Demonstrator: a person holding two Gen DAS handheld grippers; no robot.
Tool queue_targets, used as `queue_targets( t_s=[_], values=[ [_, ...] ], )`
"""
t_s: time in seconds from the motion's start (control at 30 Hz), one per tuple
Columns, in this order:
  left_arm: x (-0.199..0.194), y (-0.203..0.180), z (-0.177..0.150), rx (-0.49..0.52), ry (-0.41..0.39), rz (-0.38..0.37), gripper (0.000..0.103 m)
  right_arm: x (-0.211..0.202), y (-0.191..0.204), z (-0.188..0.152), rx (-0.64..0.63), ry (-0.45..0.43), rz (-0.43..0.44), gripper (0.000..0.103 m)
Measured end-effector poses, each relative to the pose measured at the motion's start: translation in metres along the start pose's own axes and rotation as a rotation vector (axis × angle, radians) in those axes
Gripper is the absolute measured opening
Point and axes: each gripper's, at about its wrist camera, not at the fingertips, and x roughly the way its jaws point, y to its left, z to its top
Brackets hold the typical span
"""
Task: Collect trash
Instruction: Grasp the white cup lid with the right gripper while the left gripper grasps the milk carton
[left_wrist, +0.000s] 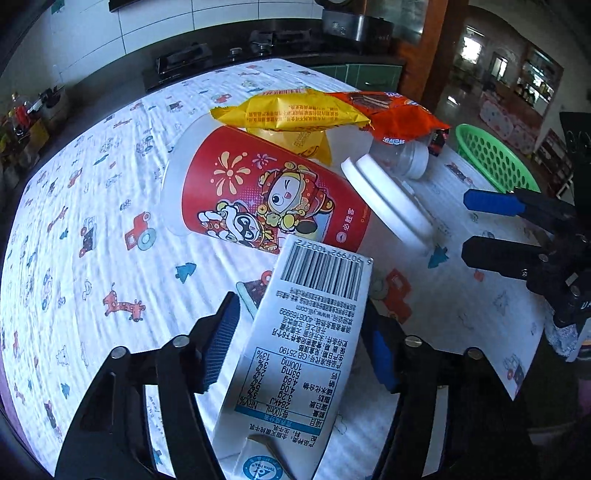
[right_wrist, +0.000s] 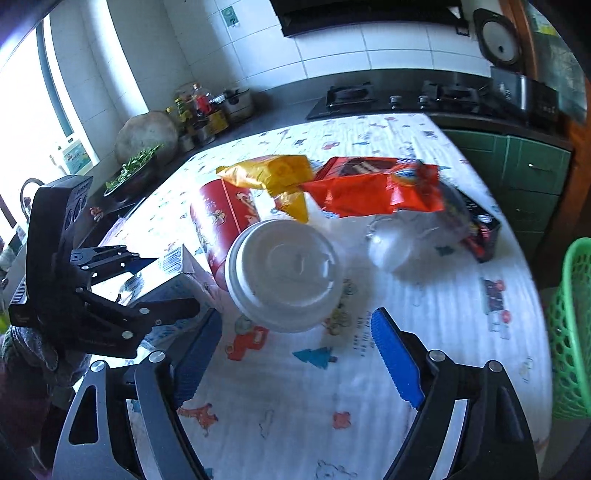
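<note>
Left gripper (left_wrist: 295, 332): jaws closed on the carton (left_wrist: 295, 354), gripped across its sides for lifting off the table (left_wrist: 92, 206). Right gripper (right_wrist: 295, 358): jaws wide, empty, aimed at the toppled cup (right_wrist: 258, 258); wrappers (right_wrist: 332, 184) heaped behind, basket (right_wrist: 570, 332) at the right edge to receive trash

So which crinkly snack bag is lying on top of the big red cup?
The yellow snack bag. It rests across the tipped-over red cup, while the orange snack bag beside it lies over the clear plastic bottle.
</note>
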Motion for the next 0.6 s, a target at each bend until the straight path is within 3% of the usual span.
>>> queue_targets(
  t_s=[0.1, 0.6],
  values=[
    [0.0, 0.002, -0.001, -0.003, -0.006, -0.007, 0.044, 0.01, -0.001, 0.004, -0.003, 0.018, 0.026, 0.086],
    [-0.027, 0.016, -0.004, -0.037, -0.067, -0.022, 0.043, 0.054, 0.0, 0.025, -0.088, 0.087, 0.087, 0.094]
  ],
)
